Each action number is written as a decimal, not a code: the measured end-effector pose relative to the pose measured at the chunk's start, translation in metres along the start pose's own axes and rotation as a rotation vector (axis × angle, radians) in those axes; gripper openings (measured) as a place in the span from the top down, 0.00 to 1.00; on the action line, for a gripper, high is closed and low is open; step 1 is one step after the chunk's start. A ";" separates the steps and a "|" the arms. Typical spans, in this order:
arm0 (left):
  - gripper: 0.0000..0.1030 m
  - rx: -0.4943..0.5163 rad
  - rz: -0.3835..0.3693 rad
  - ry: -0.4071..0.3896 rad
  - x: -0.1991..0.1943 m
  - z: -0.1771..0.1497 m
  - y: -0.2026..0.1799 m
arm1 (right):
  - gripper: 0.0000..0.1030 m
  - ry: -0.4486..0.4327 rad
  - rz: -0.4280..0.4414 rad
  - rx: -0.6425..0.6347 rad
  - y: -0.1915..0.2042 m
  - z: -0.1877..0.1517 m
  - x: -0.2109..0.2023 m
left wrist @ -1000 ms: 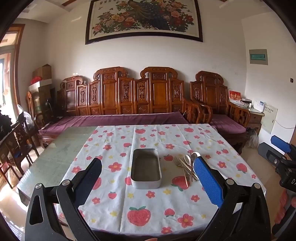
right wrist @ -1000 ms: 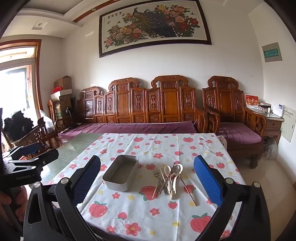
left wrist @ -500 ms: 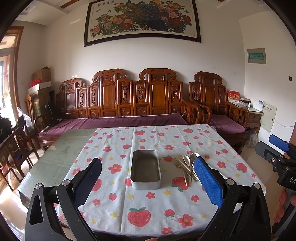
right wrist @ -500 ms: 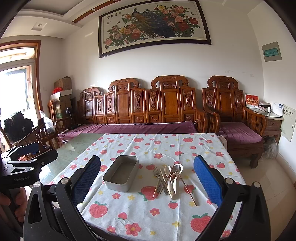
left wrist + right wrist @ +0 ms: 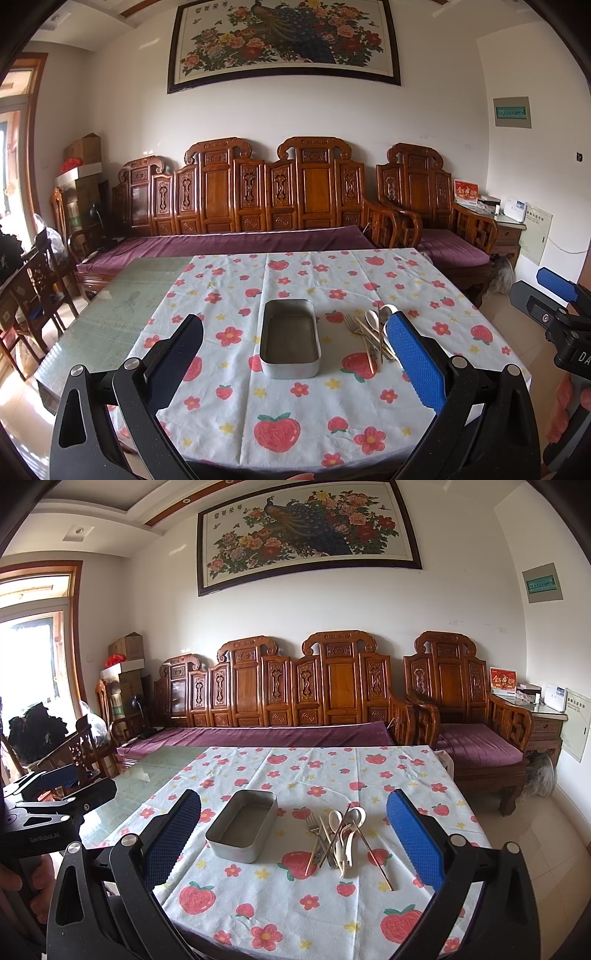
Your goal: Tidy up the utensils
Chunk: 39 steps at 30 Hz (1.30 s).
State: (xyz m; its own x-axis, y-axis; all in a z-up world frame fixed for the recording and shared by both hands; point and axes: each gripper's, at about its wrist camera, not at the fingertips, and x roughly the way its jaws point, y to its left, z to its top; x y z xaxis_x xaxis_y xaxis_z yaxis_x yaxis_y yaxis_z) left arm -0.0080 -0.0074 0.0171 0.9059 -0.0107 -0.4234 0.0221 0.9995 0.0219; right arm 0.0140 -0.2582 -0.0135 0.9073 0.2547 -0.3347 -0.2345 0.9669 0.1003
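Presently: left hand-held gripper (image 5: 295, 354) and right hand-held gripper (image 5: 293, 834) both spread wide, grasping nothing, raised above worktop (image 5: 122, 314). Utensils (image 5: 338, 840) piled on tablecloth (image 5: 295, 904) just right of empty metal tin (image 5: 242, 825).

Matt metal tin (image 5: 290, 339) on printed cloth (image 5: 280, 398); glossy carved wooden bench (image 5: 258, 195)

You held the L gripper (image 5: 295, 354) level w/ jaws spread wide, nothing between them. Your R gripper (image 5: 293, 840) was wide apart too, empty; your L hand (image 5: 22, 878) gripped its handle.
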 end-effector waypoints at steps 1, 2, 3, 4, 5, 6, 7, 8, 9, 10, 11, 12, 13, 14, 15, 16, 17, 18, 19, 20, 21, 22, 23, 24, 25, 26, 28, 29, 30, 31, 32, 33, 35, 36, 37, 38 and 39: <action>0.06 0.000 0.001 -0.001 0.000 0.000 0.000 | 0.02 0.000 0.001 0.001 0.000 0.000 0.000; 0.06 0.000 0.000 -0.002 0.000 0.000 0.000 | 0.02 -0.001 0.000 0.000 0.000 0.000 0.000; 0.06 0.000 0.000 -0.001 0.000 0.000 0.000 | 0.02 -0.001 0.001 0.000 0.000 0.000 0.000; 0.06 0.000 0.000 -0.001 0.000 0.000 0.000 | 0.02 -0.001 0.001 -0.001 0.000 0.000 0.000; 0.06 0.001 0.003 -0.003 0.000 0.000 -0.001 | 0.02 -0.002 0.000 -0.001 0.000 0.000 0.000; 0.06 0.004 0.007 -0.005 0.000 0.000 -0.001 | 0.02 -0.003 0.000 -0.002 -0.001 0.000 0.000; 0.06 0.007 0.009 -0.006 -0.001 0.001 -0.002 | 0.02 -0.003 -0.001 -0.003 0.002 0.000 -0.002; 0.06 0.008 0.008 -0.006 0.000 0.001 -0.003 | 0.02 -0.004 -0.001 -0.004 0.001 0.002 -0.002; 0.06 0.007 0.006 -0.005 0.000 0.002 -0.003 | 0.02 -0.004 -0.001 -0.003 0.002 0.002 -0.002; 0.06 0.006 0.005 -0.006 0.000 0.001 -0.003 | 0.02 -0.004 -0.001 -0.004 0.004 0.001 -0.002; 0.06 0.006 0.004 -0.006 0.000 0.002 -0.003 | 0.02 -0.004 -0.002 -0.004 0.005 0.001 -0.002; 0.06 0.007 0.004 -0.007 0.000 0.001 -0.002 | 0.02 -0.004 -0.002 -0.004 0.005 0.001 -0.002; 0.06 0.007 0.003 -0.008 0.000 0.001 -0.002 | 0.02 -0.004 -0.002 -0.003 0.005 0.001 -0.002; 0.06 0.007 0.003 -0.008 0.001 0.002 -0.002 | 0.02 -0.004 -0.002 -0.003 0.004 0.001 -0.002; 0.06 0.006 0.002 -0.008 0.001 0.002 -0.002 | 0.02 -0.005 -0.002 -0.003 0.004 0.001 -0.002; 0.06 0.006 0.002 -0.009 0.000 0.002 -0.002 | 0.02 -0.005 -0.001 -0.003 0.004 0.001 -0.002; 0.06 0.007 0.003 -0.010 0.000 0.003 -0.003 | 0.02 -0.005 -0.001 -0.004 0.004 0.001 -0.002; 0.06 0.007 0.002 -0.010 0.000 0.003 -0.003 | 0.02 -0.005 -0.001 -0.004 0.003 0.000 -0.002; 0.06 0.006 0.001 -0.009 0.000 0.002 -0.002 | 0.02 -0.005 -0.001 -0.003 0.003 0.001 -0.002; 0.06 0.007 0.000 -0.010 0.000 0.003 -0.003 | 0.02 -0.005 0.000 -0.003 0.004 0.001 -0.002; 0.06 0.006 0.000 -0.010 0.000 0.003 -0.003 | 0.02 -0.005 0.000 -0.003 0.004 0.001 -0.002; 0.06 0.006 -0.001 -0.011 0.000 0.004 -0.003 | 0.02 -0.005 -0.001 -0.004 0.003 0.000 -0.002; 0.06 0.007 0.000 -0.011 0.000 0.003 -0.003 | 0.02 -0.005 0.000 -0.003 0.003 0.001 -0.002; 0.06 0.007 0.001 -0.011 0.000 0.003 -0.003 | 0.02 -0.006 -0.001 -0.003 0.003 0.000 -0.002; 0.06 0.007 0.001 -0.010 0.000 0.003 -0.003 | 0.02 -0.006 0.000 -0.004 0.004 0.001 -0.002; 0.06 0.006 0.000 -0.010 0.000 0.003 -0.003 | 0.02 -0.005 0.000 -0.002 0.003 0.000 -0.002; 0.06 0.007 -0.002 -0.011 -0.001 0.005 -0.003 | 0.02 -0.006 0.000 -0.002 0.006 0.004 -0.001; 0.06 0.008 -0.002 -0.012 0.000 0.006 -0.003 | 0.02 -0.005 0.001 -0.002 0.007 0.004 -0.001; 0.06 0.008 -0.002 -0.012 0.000 0.007 -0.004 | 0.02 -0.005 0.001 -0.003 0.007 0.005 -0.001; 0.06 0.007 -0.003 -0.012 -0.001 0.005 -0.003 | 0.02 -0.006 0.000 -0.003 0.006 0.004 -0.001; 0.06 0.007 -0.003 -0.012 0.000 0.006 -0.003 | 0.02 -0.006 0.001 -0.002 0.006 0.004 -0.001; 0.06 0.007 -0.002 -0.012 0.000 0.006 -0.004 | 0.02 -0.005 0.001 -0.002 0.007 0.004 -0.001; 0.06 0.007 -0.003 -0.012 0.000 0.006 -0.004 | 0.02 -0.006 0.000 -0.003 0.007 0.004 -0.001; 0.06 0.007 -0.003 -0.012 0.000 0.005 -0.004 | 0.02 -0.006 0.000 -0.002 0.007 0.004 -0.001; 0.06 0.006 -0.003 -0.013 -0.001 0.005 -0.004 | 0.02 -0.005 0.001 -0.002 0.007 0.004 -0.001; 0.06 0.007 -0.003 -0.014 -0.001 0.005 -0.004 | 0.02 -0.006 0.000 -0.002 0.006 0.004 -0.001; 0.06 0.007 -0.004 -0.013 -0.001 0.005 -0.004 | 0.02 -0.006 0.000 -0.002 0.007 0.004 -0.001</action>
State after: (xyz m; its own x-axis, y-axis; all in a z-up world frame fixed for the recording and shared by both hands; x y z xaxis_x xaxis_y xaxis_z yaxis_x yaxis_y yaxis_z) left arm -0.0063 -0.0113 0.0219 0.9111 -0.0147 -0.4118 0.0281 0.9992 0.0267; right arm 0.0131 -0.2521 -0.0089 0.9093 0.2548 -0.3290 -0.2352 0.9669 0.0989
